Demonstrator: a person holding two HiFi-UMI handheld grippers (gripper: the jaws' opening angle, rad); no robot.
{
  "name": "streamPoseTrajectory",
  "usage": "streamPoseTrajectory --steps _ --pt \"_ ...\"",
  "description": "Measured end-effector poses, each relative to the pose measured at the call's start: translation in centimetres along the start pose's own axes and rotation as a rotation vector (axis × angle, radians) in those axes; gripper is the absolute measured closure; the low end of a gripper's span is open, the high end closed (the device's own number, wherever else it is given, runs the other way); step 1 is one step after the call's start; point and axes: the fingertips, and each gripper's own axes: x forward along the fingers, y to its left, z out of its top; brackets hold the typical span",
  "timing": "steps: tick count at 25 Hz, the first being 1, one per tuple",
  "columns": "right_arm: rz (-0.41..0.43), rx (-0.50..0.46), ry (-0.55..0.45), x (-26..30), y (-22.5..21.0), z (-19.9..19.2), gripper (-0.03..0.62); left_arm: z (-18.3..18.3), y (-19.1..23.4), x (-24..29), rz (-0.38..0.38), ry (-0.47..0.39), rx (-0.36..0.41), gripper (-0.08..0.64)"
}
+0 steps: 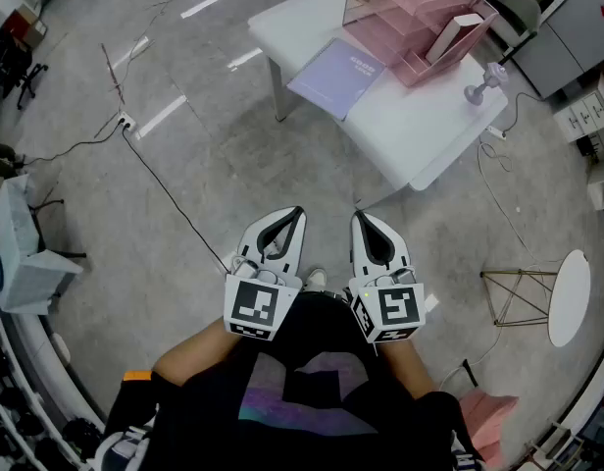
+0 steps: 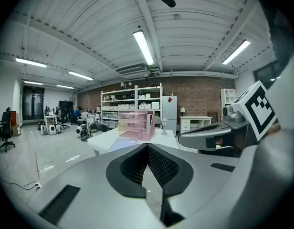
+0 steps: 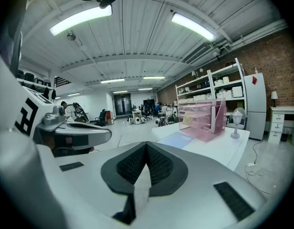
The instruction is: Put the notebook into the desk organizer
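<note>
A lilac notebook [image 1: 336, 77] lies flat on the white table [image 1: 420, 135], by its near-left edge. Behind it stands the pink clear desk organizer [image 1: 415, 18], with shelves and an upright slot. Both grippers hang side by side close to the person's body, well short of the table. The left gripper [image 1: 298, 212] and the right gripper [image 1: 359, 216] are shut and hold nothing. From the left gripper view the organizer [image 2: 135, 125] and the notebook [image 2: 119, 144] show far ahead; in the right gripper view the organizer [image 3: 202, 119] and the notebook [image 3: 178, 140] sit to the right of centre.
A small white lamp [image 1: 483, 81] stands on the table right of the organizer. A black cable [image 1: 170, 199] runs over the grey floor from a socket [image 1: 125, 123]. A round white side table [image 1: 569, 297] is at the right, a cart [image 1: 23, 253] at the left.
</note>
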Motion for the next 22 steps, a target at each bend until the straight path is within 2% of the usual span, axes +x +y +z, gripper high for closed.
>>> streamPoseTrajectory --steps 13,22 --pt "0.001 0.002 0.002 0.4 -0.1 0.1 0.577 0.0 0.6 0.2 0.004 0.009 -0.003 0.552" --pt "0.002 0.029 0.001 3.0 -0.5 0.9 0.577 0.6 3.7 1.7 0.005 0.021 -0.01 0.552"
